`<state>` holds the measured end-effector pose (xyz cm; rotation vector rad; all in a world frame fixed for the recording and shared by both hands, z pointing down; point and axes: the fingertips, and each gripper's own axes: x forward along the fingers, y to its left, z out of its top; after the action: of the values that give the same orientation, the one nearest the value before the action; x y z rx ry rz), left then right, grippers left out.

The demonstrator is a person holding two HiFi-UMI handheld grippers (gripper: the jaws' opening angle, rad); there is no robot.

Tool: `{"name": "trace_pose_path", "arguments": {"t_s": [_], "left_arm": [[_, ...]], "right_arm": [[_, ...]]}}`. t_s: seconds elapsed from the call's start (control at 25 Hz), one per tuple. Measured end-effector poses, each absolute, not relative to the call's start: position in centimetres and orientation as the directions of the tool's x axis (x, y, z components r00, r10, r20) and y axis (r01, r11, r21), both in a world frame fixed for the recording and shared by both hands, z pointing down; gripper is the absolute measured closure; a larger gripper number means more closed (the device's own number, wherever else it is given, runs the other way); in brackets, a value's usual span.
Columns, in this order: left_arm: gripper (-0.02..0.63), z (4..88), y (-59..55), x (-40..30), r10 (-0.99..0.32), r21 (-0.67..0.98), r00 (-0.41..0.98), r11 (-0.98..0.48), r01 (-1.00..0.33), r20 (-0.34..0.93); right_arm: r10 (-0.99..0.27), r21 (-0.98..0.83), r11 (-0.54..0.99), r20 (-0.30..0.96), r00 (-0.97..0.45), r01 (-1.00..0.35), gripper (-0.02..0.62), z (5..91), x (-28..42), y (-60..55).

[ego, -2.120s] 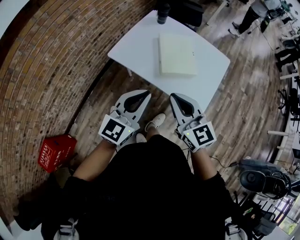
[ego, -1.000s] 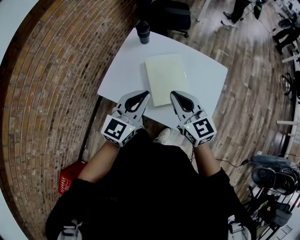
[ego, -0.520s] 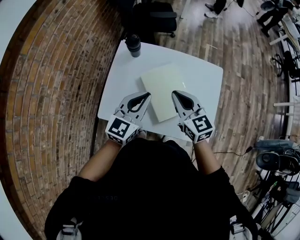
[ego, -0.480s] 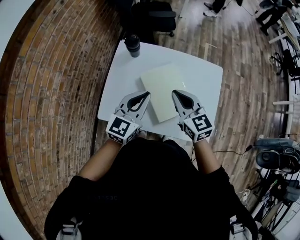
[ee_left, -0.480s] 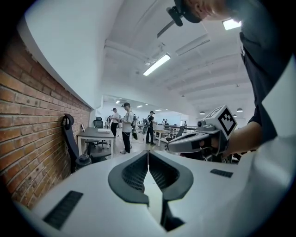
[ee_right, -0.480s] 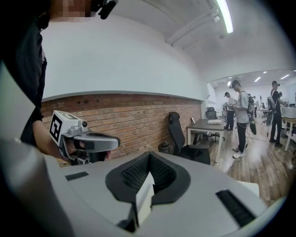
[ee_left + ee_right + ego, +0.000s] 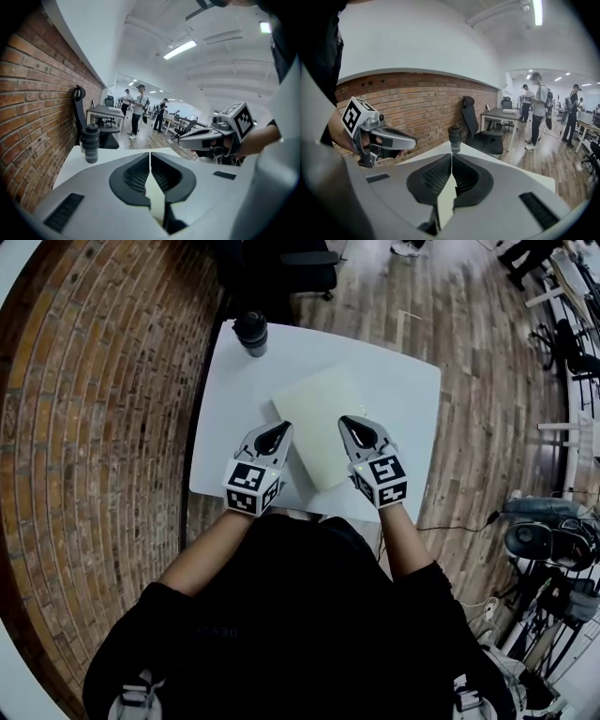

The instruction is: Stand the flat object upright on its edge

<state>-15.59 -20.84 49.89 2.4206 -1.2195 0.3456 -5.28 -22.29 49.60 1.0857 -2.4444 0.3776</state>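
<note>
A pale cream flat panel (image 7: pixel 317 418) lies flat on the white table (image 7: pixel 398 399), slightly skewed. My left gripper (image 7: pixel 284 426) hovers over the panel's left near edge, jaws shut and empty. My right gripper (image 7: pixel 343 419) is over the panel's right side, also shut with nothing held. In the left gripper view the closed left gripper (image 7: pixel 150 153) shows a sliver of the panel (image 7: pixel 158 206) below it, with the right gripper (image 7: pixel 206 137) alongside. The right gripper view shows the right gripper (image 7: pixel 452 154) closed above the panel (image 7: pixel 446 202), with the left gripper (image 7: pixel 401 138) to its left.
A dark tumbler (image 7: pixel 250 332) stands at the table's far left corner, also seen as the tumbler (image 7: pixel 90 143) and the tumbler (image 7: pixel 455 138). A brick wall (image 7: pixel 94 427) runs along the left. A black office chair (image 7: pixel 300 259) stands beyond the table. People stand far off (image 7: pixel 139 110).
The person has stepped up to the table. Both grippers, earlier short of its near edge, now hang over the panel's near part. Their jaws stayed shut.
</note>
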Motion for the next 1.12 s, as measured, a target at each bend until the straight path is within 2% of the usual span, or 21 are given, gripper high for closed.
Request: {"name": "trace_pose_path", "arguments": {"t_s": [0.24,0.68,0.88,1.12], "left_arm": [[0.584,55.0,-22.7,-16.0,-0.693,0.294,0.5,-0.405,-0.866,0.519],[0.58,63.1,-23.2,-16.5,-0.61,0.319,0.342,-0.152,-0.936,0.714],[0.517,65.4,-23.5,-16.3,-0.572,0.325,0.298,-0.059,-0.944,0.764],[0.448,67.5,-23.8,-16.6,-0.531,0.331,0.254,0.054,-0.942,0.809]], "right_arm": [[-0.606,-0.046,0.646,0.576,-0.548,-0.762,0.575,53.6,-4.1,-25.1],[-0.462,-0.054,0.647,0.765,-0.448,-0.761,0.538,62.7,-1.9,-28.7],[-0.425,-0.048,0.633,0.813,-0.399,-0.772,0.501,65.6,-0.4,-30.8],[-0.354,-0.077,0.618,0.861,-0.365,-0.782,0.404,67.8,0.9,-33.6]]}}
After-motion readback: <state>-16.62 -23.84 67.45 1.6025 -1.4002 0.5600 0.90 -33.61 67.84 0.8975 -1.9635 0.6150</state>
